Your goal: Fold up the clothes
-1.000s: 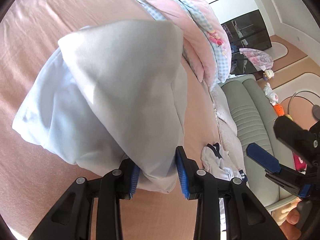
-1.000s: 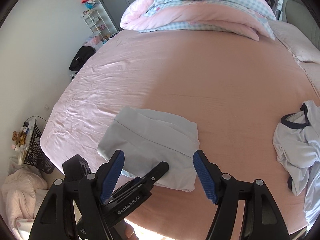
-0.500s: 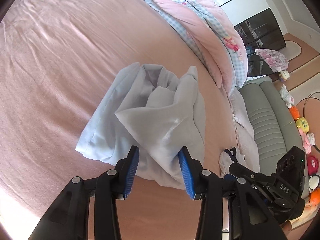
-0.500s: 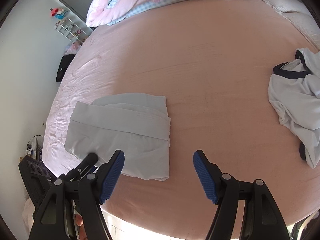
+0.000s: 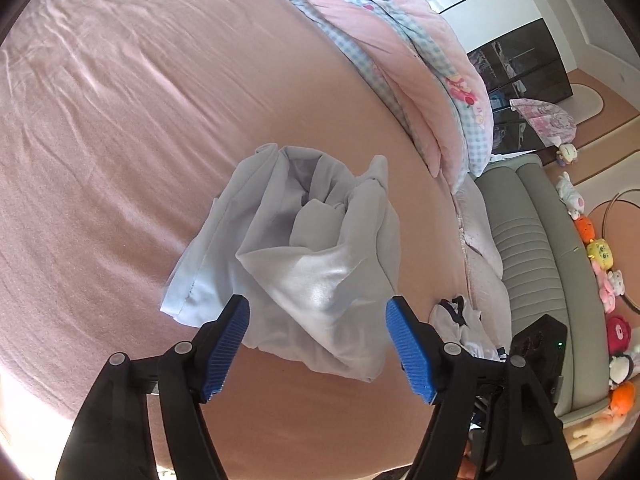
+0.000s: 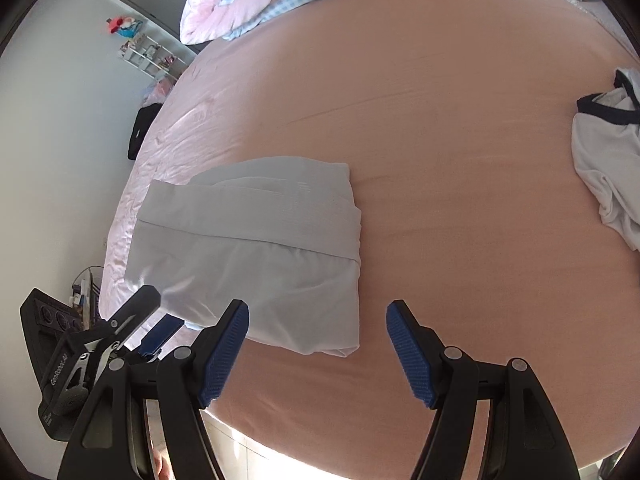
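Opening its jaws, your left gripper (image 5: 318, 344) lets go of the garment (image 5: 308, 264), which sits folded on the bed (image 5: 100, 120) mid-frame, probably so the fold can settle; its near edge lies between the pads, neither pressing. Your right gripper (image 6: 318, 346) stands wide and empty, the garment's corner just above and left of its left pad. A second garment (image 6: 604, 164) waits at right.

I see a wide bed (image 5: 120, 128) under a pink sheet, a pink quilt (image 5: 404, 52) heaped at its far end. Right stands a grey-green sofa (image 5: 536, 264) lined with plush toys (image 5: 600, 256); left, a white wall (image 6: 68, 104) and white shelf rack (image 6: 148, 54).
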The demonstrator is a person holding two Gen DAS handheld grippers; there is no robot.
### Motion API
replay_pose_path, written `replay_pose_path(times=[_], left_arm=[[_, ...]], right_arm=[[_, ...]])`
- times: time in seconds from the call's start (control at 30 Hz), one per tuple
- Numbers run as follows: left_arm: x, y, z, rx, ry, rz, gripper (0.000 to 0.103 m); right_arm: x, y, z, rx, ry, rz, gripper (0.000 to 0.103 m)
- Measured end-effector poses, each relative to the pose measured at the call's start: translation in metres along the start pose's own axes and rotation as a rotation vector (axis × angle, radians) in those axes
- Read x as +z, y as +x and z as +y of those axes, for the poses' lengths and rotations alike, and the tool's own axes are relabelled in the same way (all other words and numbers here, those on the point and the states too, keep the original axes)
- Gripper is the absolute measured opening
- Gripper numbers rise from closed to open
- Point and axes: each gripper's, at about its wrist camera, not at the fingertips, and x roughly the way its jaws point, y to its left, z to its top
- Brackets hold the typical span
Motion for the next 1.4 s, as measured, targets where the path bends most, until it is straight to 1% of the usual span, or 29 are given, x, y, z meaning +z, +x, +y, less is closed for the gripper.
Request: replay_pose_path(times=[0.07,0.13,0.2,0.27,0.3,0.37,0.47,0.5,0.57,0.67,0.7,0.77,0.8,0.83,0.9,0.97,1.1,1.2,1.27,1.37,1.4], left_arm=[[0.004,0.000,0.001,0.018,0.002,-0.015,0.075],[0.010,0.002,0.005,0.021,-0.009,-0.022,0.075],[0.015,0.007,0.010,-0.001,-0.035,-0.017,0.075],[0.020,0.009,0.014,-0.029,-0.047,-0.038,0.075],[0.021,0.008,0.014,-0.017,-0.043,-0.052,0.075],[0.022,0.006,0.012,0.017,-0.032,-0.079,0.075],[0.023,0.004,0.003,0.016,0.023,-0.087,0.075],[0.024,0.004,0.001,0.013,0.034,-0.083,0.075],[0.027,0.007,-0.003,0.051,0.065,-0.075,0.075],[0.031,0.013,-0.007,0.095,0.104,-0.067,0.075],[0.032,0.016,-0.008,0.105,0.115,-0.066,0.073],[0.034,0.021,-0.010,0.126,0.137,-0.064,0.061],[0.033,0.021,-0.008,0.140,0.132,-0.070,0.047],[0.033,0.022,-0.007,0.151,0.135,-0.072,0.039],[0.032,0.025,-0.004,0.173,0.144,-0.074,0.033],[0.030,0.026,0.001,0.172,0.135,-0.077,0.030],[0.027,0.019,0.016,0.142,0.081,-0.071,0.025],[0.026,0.009,0.026,0.169,0.077,-0.084,0.023],[0.025,0.003,0.029,0.205,0.095,-0.094,0.023],[0.024,0.000,0.036,0.255,0.106,-0.091,0.023],[0.024,0.002,0.040,0.255,0.094,-0.082,0.023]], right_arm=[[0.000,0.007,-0.007,0.037,0.040,0.008,0.071],[0.001,0.014,-0.011,0.052,0.062,0.009,0.071],[0.000,0.018,-0.010,0.035,0.040,0.006,0.071],[0.000,0.022,-0.008,0.015,0.006,0.001,0.071],[-0.001,0.022,-0.006,0.004,-0.009,-0.005,0.071],[0.000,0.023,-0.004,0.000,-0.024,-0.016,0.071],[0.003,0.024,-0.004,0.021,-0.021,-0.016,0.071],[0.003,0.025,-0.006,0.035,-0.019,-0.015,0.071],[0.005,0.029,-0.009,0.066,-0.003,-0.006,0.071],[0.005,0.038,-0.018,0.121,0.065,0.018,0.071],[0.004,0.041,-0.021,0.140,0.090,0.028,0.071],[0.003,0.047,-0.026,0.171,0.127,0.042,0.071],[0.003,0.049,-0.028,0.184,0.134,0.043,0.071],[0.003,0.050,-0.030,0.198,0.139,0.044,0.071],[0.004,0.054,-0.032,0.226,0.154,0.044,0.071],[0.004,0.056,-0.036,0.255,0.178,0.038,0.071],[0.002,0.061,-0.045,0.341,0.256,0.024,0.071],[0.000,0.063,-0.051,0.413,0.302,0.029,0.071],[-0.001,0.066,-0.052,0.448,0.316,0.054,0.071],[-0.002,0.070,-0.048,0.426,0.295,0.069,0.071],[-0.002,0.072,-0.043,0.417,0.280,0.068,0.071]])
